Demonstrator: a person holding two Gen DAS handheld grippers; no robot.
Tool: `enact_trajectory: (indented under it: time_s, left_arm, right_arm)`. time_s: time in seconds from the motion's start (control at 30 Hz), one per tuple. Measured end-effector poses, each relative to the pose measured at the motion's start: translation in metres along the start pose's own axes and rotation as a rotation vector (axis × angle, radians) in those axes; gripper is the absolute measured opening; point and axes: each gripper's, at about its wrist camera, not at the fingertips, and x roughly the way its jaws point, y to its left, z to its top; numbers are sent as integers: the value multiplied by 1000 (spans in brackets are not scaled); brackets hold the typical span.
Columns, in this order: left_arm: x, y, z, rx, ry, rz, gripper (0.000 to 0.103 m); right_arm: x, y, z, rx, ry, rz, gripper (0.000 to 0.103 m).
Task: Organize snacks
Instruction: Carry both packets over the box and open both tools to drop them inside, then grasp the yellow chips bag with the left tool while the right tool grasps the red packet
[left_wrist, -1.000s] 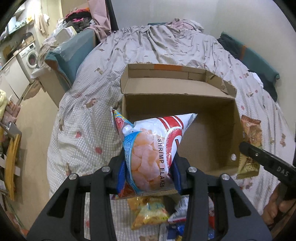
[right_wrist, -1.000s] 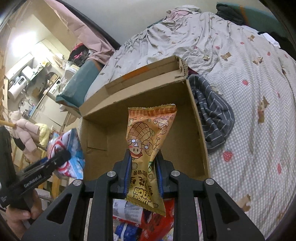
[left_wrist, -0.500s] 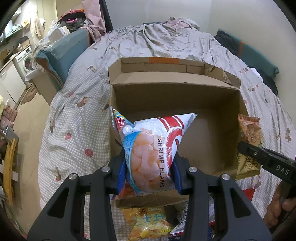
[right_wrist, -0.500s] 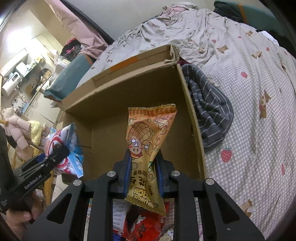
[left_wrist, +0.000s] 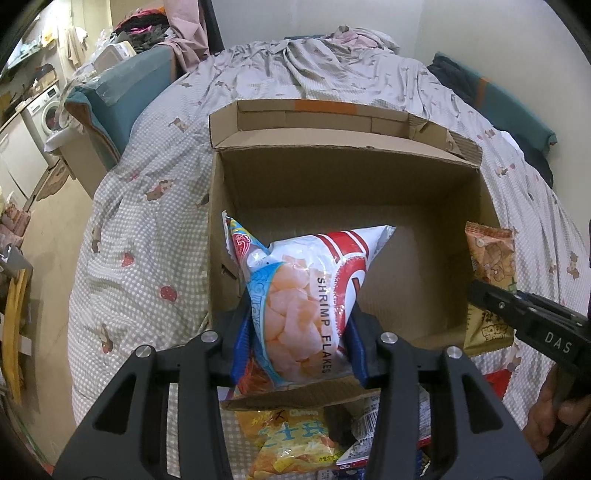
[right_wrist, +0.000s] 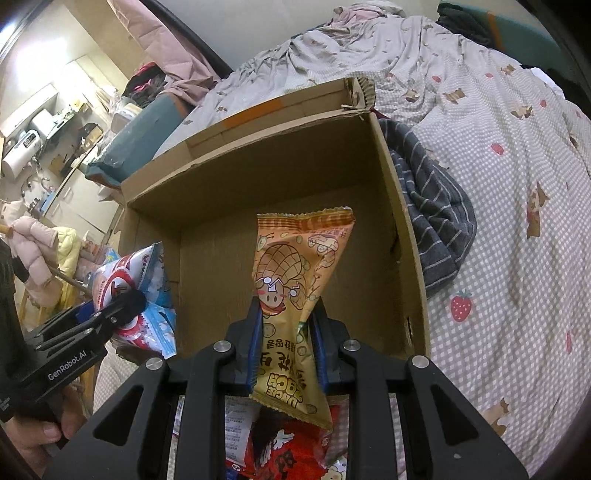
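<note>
An open cardboard box (left_wrist: 332, 173) lies on the bed. My left gripper (left_wrist: 299, 314) hangs over the box's near left corner. Its jaws are opening, but the pads still press the shrimp flakes bag (left_wrist: 295, 280), which points up into the box mouth. My right gripper (right_wrist: 287, 317) is shut on an orange peanut snack packet (right_wrist: 299, 258) above the near right part of the box (right_wrist: 258, 177). Each wrist view catches the other side: the left gripper (right_wrist: 129, 299) with its bag (right_wrist: 147, 273), and the right gripper (left_wrist: 476, 288) with its packet (left_wrist: 491, 254).
A pile of snacks lies below the box's near flap, with a yellow bag (left_wrist: 291, 439) and a red packet (right_wrist: 288, 446). A striped grey cloth (right_wrist: 432, 221) lies against the box's right wall. The checked bedspread (right_wrist: 517, 184) surrounds the box. A hand (left_wrist: 550, 424) grips the right tool.
Both grippers have sunk towards the box with their bags, so the box looks larger and closer. Both bags sit in the jaws as before.
</note>
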Motion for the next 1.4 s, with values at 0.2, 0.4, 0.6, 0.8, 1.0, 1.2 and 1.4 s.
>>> enact_trajectory:
  time_s: [0.2, 0.4, 0.6, 0.8, 1.0, 1.2, 1.4]
  left_arm:
    - [0, -1, -1, 3, -1, 9, 48]
    - [-3, -4, -1, 11, -8, 11, 74]
    - [-7, -2, 1, -5, -16, -3, 86]
    - [-10, 0, 2, -8, -27, -7, 86]
    - [-18, 5, 1, -21, -49, -4, 86]
    - [-30, 11, -1, -26, -64, 3, 86]
    - [-49, 10, -5, -8, -85, 1, 86]
  right_arm:
    - [1, 3, 0, -12, 2, 18, 28]
    - [0, 6, 2, -35, 1, 14, 32]
    - [-11, 8, 3, -36, -60, 11, 90]
    - [-16, 6, 5, -31, -65, 19, 90]
    - [-24, 8, 5, -27, -82, 20, 90]
    - [-41, 12, -1, -30, -100, 23, 90]
    - [-59, 16, -9, -26, -107, 31, 90]
